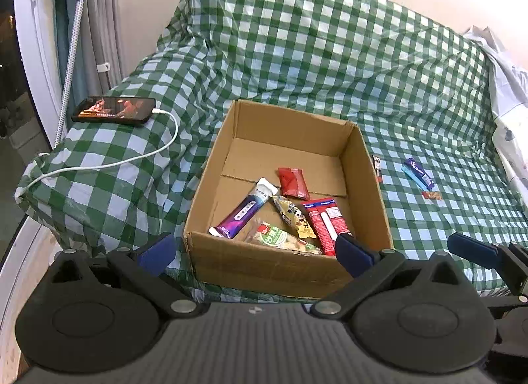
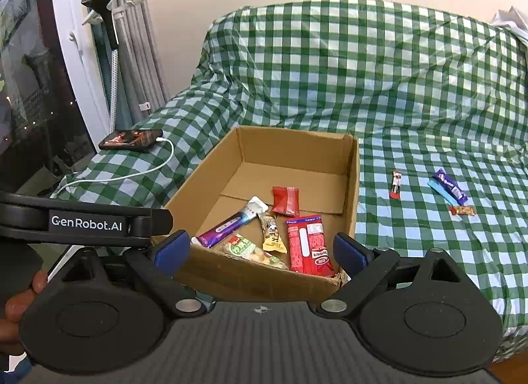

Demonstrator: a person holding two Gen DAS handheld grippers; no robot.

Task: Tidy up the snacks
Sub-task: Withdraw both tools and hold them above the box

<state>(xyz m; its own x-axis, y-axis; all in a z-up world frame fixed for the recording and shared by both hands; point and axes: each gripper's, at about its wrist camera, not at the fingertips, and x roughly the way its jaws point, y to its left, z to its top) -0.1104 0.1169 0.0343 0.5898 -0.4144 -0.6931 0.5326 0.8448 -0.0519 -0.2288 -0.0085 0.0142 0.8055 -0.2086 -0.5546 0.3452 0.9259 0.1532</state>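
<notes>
A cardboard box (image 1: 211, 179) (image 2: 353, 186) stands on a green checked sofa cover. It holds several snacks: a purple bar (image 1: 242, 214) (image 2: 227, 226), a small red pack (image 1: 293, 182) (image 2: 285, 200), a yellow pack (image 1: 293, 217) (image 2: 272, 233), a long red pack (image 1: 325, 224) (image 2: 307, 245) and a green-labelled bag (image 1: 280, 238) (image 2: 250, 250). Right of the box lie a thin red stick (image 1: 377, 167) (image 2: 396, 185), a blue-purple bar (image 1: 418, 174) (image 2: 448, 187) and a small orange candy (image 1: 433, 195) (image 2: 463, 210). My left gripper (image 1: 255, 252) and right gripper (image 2: 260, 248) are open and empty before the box's near wall.
A phone (image 1: 114, 110) (image 2: 130, 139) with a white cable (image 1: 132, 159) lies on the left armrest. A curtain and a stand (image 2: 112, 53) are at the far left. White bedding (image 1: 508, 93) lies at the right edge. The left gripper's body (image 2: 85, 219) shows in the right wrist view.
</notes>
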